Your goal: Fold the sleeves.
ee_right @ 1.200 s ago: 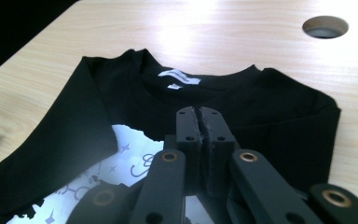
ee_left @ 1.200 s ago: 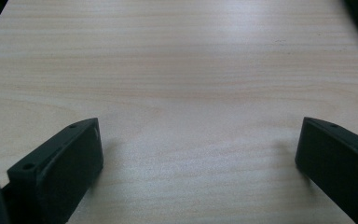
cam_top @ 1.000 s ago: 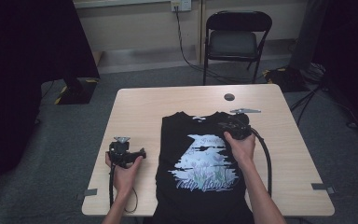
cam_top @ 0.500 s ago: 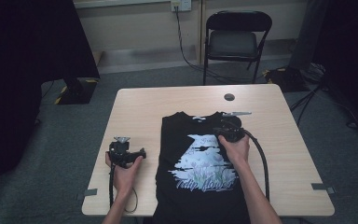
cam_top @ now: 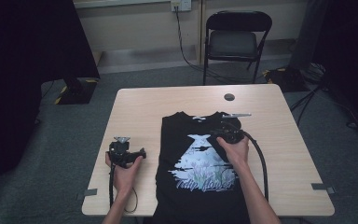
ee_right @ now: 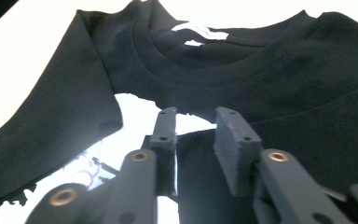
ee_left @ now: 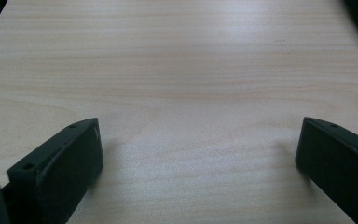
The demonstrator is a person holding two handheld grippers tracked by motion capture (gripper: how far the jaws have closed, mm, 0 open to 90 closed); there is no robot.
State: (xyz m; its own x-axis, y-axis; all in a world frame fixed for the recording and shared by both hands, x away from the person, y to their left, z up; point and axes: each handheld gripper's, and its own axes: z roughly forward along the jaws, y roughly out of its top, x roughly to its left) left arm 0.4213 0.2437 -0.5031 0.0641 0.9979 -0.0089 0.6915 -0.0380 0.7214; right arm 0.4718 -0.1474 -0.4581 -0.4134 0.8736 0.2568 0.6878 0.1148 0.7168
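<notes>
A black T-shirt (cam_top: 177, 140) with a white and blue print lies flat in the table's middle, collar away from me and sides folded in. My right gripper (cam_top: 223, 130) rests low over its chest. In the right gripper view the jaws (ee_right: 196, 126) stand a little apart and have just been opening. The edge of a folded flap of the shirt (ee_right: 261, 79) lies loose under the gap, and the pads do not press it. My left gripper (cam_top: 127, 150) sits on the bare table (cam_top: 270, 121) left of the shirt. Its jaws (ee_left: 198, 149) are wide apart over bare wood (ee_left: 177, 70).
A black folding chair (cam_top: 235, 42) stands behind the table's far edge. A round dark hole (cam_top: 229, 97) sits in the tabletop beyond the collar. Tape marks (cam_top: 89, 192) lie near the front corners. Each gripper's cable trails back along its forearm.
The right hand has slid slightly left and toward me over the shirt's chest. The left hand and its gripper have stayed in place.
</notes>
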